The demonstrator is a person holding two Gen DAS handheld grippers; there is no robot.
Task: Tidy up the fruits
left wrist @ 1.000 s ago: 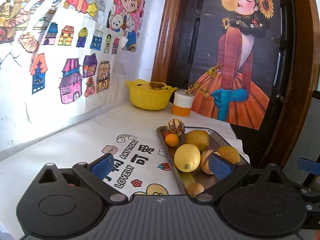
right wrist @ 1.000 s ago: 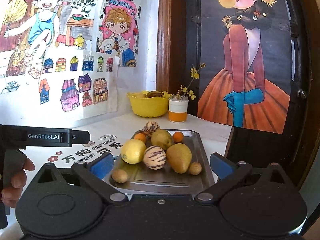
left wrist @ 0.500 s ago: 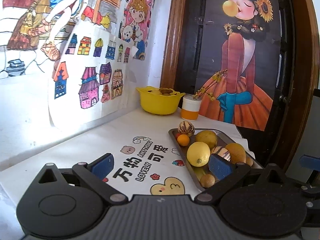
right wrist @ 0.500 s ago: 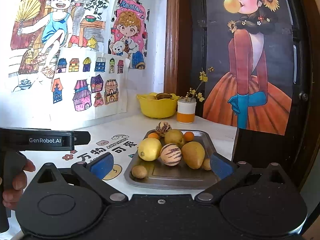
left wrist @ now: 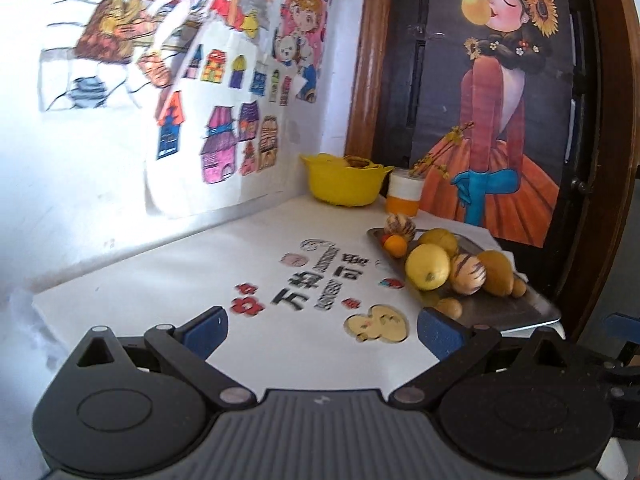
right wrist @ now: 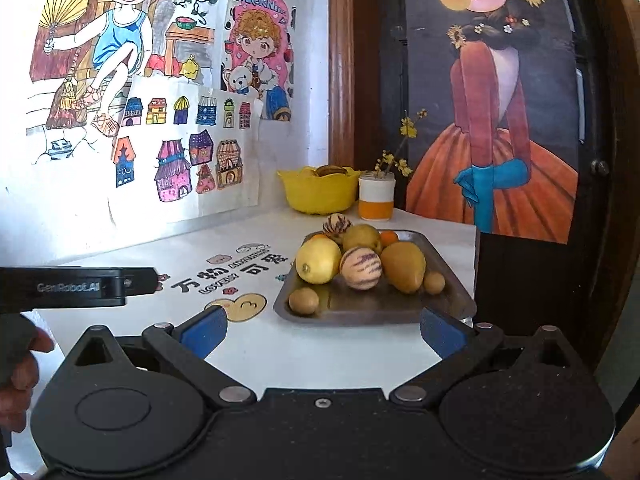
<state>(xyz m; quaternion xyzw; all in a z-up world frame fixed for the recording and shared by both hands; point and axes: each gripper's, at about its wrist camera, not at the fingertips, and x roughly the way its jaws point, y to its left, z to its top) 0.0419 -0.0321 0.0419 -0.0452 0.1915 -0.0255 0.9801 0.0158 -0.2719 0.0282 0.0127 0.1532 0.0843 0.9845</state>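
Note:
A steel tray (right wrist: 452,286) on the white table holds several fruits: a yellow lemon (right wrist: 318,260), a striped melon (right wrist: 361,268), a brownish mango (right wrist: 404,266), a small orange (right wrist: 389,237) and a kiwi (right wrist: 304,301). The same tray (left wrist: 532,308) lies at the right in the left wrist view, with the lemon (left wrist: 427,266) on it. A yellow bowl (right wrist: 318,194) with fruit stands at the back. My right gripper (right wrist: 322,330) is open just short of the tray's near edge. Left of the tray, over the printed tablecloth, my left gripper (left wrist: 322,330) is open and empty.
A white and orange cup (right wrist: 376,198) with yellow flowers stands beside the bowl. Drawings cover the wall on the left; a dark door with a poster is behind. The table edge drops off right of the tray. A hand (right wrist: 20,376) holds the left gripper's handle.
Both grippers have pulled back from the tray and risen, so the tray looks smaller and farther. The left one has also shifted left over the tablecloth print. Both stay open.

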